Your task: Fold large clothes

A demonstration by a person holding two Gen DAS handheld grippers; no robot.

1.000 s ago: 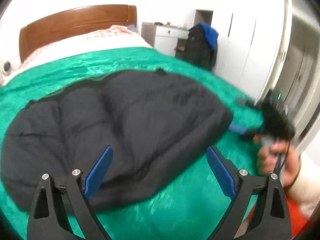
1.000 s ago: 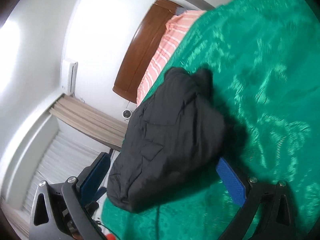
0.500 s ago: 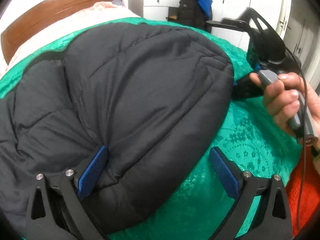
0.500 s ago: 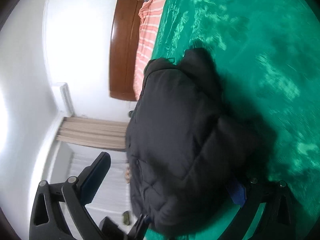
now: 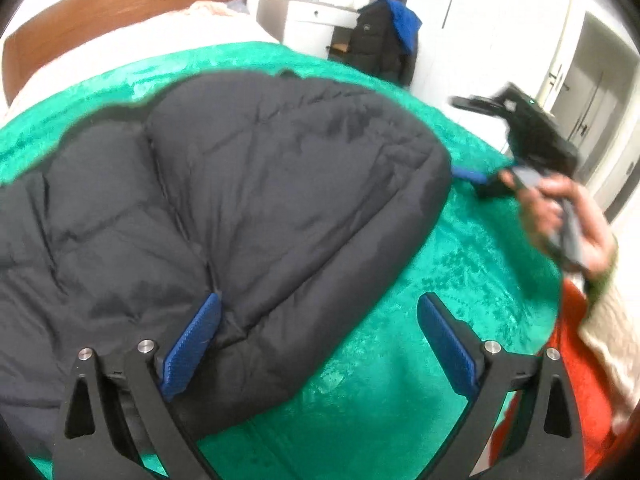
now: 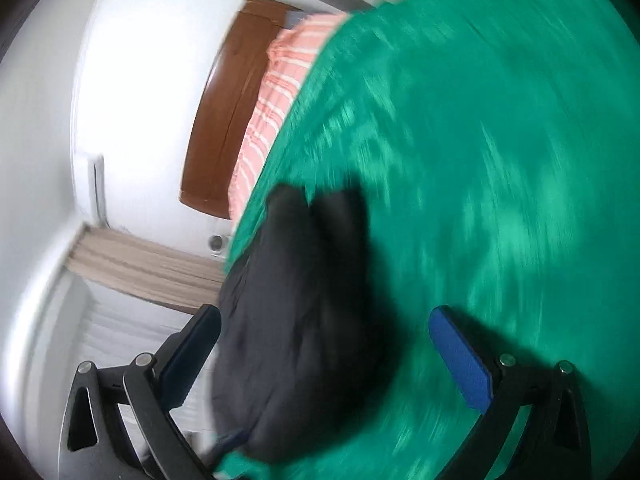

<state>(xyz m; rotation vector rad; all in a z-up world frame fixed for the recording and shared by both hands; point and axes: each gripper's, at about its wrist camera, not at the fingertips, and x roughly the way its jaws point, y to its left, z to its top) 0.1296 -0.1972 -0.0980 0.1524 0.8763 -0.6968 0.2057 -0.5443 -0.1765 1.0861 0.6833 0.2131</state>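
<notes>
The padded jacket (image 5: 224, 216) is straddled by the wide-open left gripper (image 5: 316, 336) (nearer); the right gripper (image 6: 324, 344) is spread wide at its end.

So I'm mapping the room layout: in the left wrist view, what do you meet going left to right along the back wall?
Wooden headboard → white dresser → dark coat with blue hood → white wardrobe doors.

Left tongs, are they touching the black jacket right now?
Touching. In the left wrist view, the left tongs are open and one blue pad presses into the black jacket; the other sits over the green bedspread.
</notes>
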